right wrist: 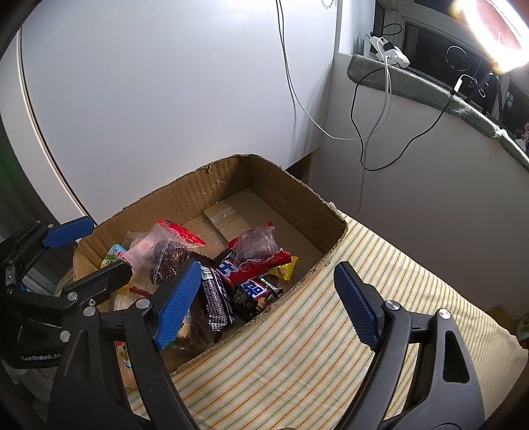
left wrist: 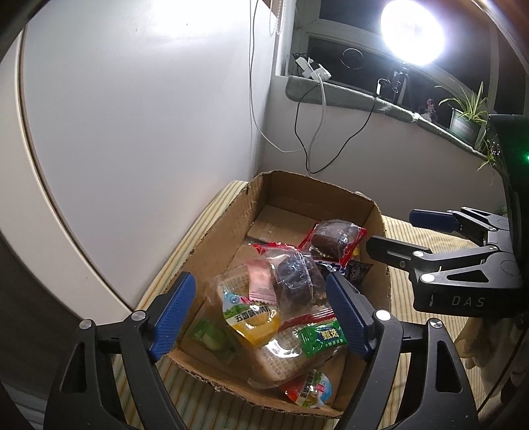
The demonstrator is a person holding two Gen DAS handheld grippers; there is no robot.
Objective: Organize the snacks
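A cardboard box (left wrist: 211, 241) sits on a striped cloth and holds several wrapped snacks: a yellow and green packet (left wrist: 253, 317), a clear bag with a dark cake (left wrist: 294, 281), another dark cake in a red wrapper (left wrist: 334, 236). My left gripper (left wrist: 261, 317) is open and empty over the near end of the box. My right gripper (right wrist: 271, 304) is open and empty over the box's right wall (right wrist: 297, 281); it also shows in the left wrist view (left wrist: 396, 231). In the right wrist view the box (right wrist: 185, 198) holds dark chocolate bars (right wrist: 254, 291) and a red wrapped bar (right wrist: 261, 264).
The striped cloth (right wrist: 314, 330) covers the surface under and right of the box. A white wall (left wrist: 132, 115) stands close behind. Cables (left wrist: 307, 132) hang from a window ledge with a bright lamp (left wrist: 411, 31) and a potted plant (left wrist: 466, 115).
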